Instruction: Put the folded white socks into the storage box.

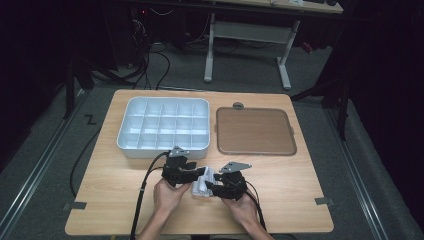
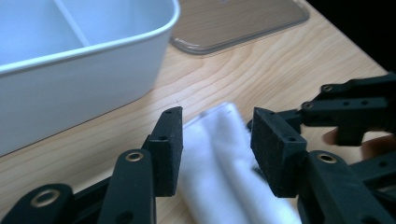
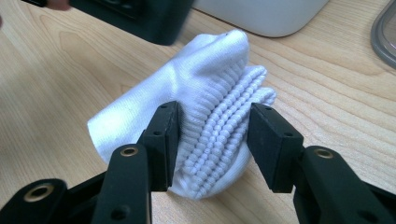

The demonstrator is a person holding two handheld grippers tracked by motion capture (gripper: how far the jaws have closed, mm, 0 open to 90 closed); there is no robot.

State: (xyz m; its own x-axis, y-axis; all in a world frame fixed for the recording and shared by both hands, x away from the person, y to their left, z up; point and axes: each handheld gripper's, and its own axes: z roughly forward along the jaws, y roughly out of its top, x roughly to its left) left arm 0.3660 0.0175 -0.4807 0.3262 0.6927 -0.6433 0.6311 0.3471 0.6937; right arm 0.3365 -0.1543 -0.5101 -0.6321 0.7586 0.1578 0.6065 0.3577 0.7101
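A folded white sock [image 1: 202, 184] lies on the wooden table near the front edge, between both hands. My left gripper [image 1: 196, 175] reaches it from the left. In the left gripper view the jaws [image 2: 217, 140] stand open around the sock's smooth end [image 2: 219, 158], close beside it without pinching it. My right gripper [image 1: 211, 188] comes from the right. In the right gripper view its pads [image 3: 212, 140] press on the sock's ribbed cuff [image 3: 219, 130], which bulges between them. The other gripper's black body [image 3: 130, 14] sits just beyond the sock.
A white compartment tray [image 1: 125, 145] stands behind the hands at the left, its wall [image 2: 70, 88] close to my left gripper. A brown flat lid [image 1: 255, 131] lies to the tray's right. Bare wood lies on both sides of the hands.
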